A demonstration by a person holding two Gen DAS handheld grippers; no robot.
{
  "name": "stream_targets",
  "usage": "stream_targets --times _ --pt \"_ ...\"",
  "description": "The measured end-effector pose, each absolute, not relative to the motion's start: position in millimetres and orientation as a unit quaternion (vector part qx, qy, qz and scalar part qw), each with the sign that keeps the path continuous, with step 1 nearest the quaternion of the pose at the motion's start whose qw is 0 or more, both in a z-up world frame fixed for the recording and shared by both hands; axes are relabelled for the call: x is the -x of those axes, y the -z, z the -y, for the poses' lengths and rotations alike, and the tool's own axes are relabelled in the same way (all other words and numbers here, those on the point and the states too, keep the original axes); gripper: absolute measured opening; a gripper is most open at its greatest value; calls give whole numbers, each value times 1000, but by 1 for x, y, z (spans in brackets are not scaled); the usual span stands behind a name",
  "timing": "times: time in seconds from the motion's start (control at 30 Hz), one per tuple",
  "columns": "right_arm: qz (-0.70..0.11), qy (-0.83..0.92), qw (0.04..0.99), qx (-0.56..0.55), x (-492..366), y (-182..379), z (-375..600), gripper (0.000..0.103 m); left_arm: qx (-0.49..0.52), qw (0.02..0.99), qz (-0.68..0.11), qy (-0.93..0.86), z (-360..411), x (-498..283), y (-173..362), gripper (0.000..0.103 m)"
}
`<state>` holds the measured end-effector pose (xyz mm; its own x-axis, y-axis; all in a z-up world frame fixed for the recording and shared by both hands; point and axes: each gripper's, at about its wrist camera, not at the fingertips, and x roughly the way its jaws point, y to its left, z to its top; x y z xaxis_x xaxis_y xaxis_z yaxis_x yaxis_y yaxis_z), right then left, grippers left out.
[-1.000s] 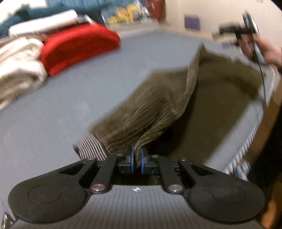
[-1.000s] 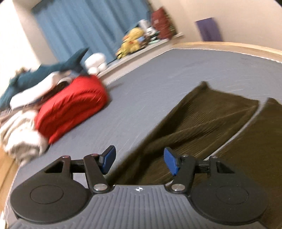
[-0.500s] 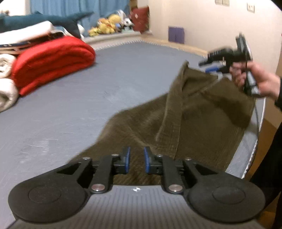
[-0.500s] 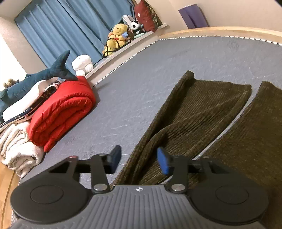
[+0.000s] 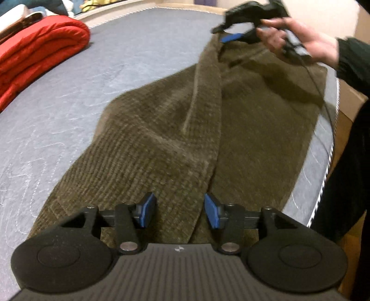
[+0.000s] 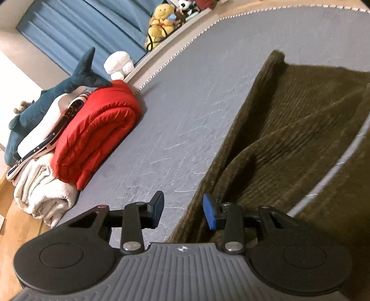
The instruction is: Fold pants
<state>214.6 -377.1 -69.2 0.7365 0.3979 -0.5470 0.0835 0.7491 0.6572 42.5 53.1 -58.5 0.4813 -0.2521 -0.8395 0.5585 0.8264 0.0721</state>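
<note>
Dark olive corduroy pants [image 5: 175, 129] lie on the grey mattress [image 5: 69, 92], one leg laid partly over the other with a raised crease down the middle. My left gripper [image 5: 178, 209] is open and empty, just above the near end of the pants. My right gripper [image 6: 183, 208] is open and empty, over the left edge of the pants [image 6: 289, 139] at the other end. In the left wrist view the right gripper [image 5: 233, 30] is held in a hand above the far end of the pants.
A rolled red quilt [image 6: 97, 129] lies on the mattress's far left, with white folded bedding [image 6: 41, 189] and a blue shark plush [image 6: 57, 92] beside it. Stuffed toys [image 6: 161, 20] sit by the blue curtain. The mattress edge [image 5: 323, 166] runs along the right, the person's body beyond it.
My left gripper has let go of the pants fabric and opened wide; the lifted leg now lies on the mattress. My right gripper stayed open and has moved to the pants' edge.
</note>
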Motion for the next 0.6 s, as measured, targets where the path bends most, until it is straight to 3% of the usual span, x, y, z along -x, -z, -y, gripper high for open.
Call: stream_targets --times 0.43,0.5,0.6 --pt "-384 -47 858 -339 -256 103 366 37 -210 822 -466 252 -49 -40 75 48" --pt "-381 -43 863 -330 -256 100 364 30 -217 821 -465 251 -49 -39 76 46" --pt "-373 -36 868 -327 -251 95 365 11 -237 820 -461 242 -48 -39 81 29"
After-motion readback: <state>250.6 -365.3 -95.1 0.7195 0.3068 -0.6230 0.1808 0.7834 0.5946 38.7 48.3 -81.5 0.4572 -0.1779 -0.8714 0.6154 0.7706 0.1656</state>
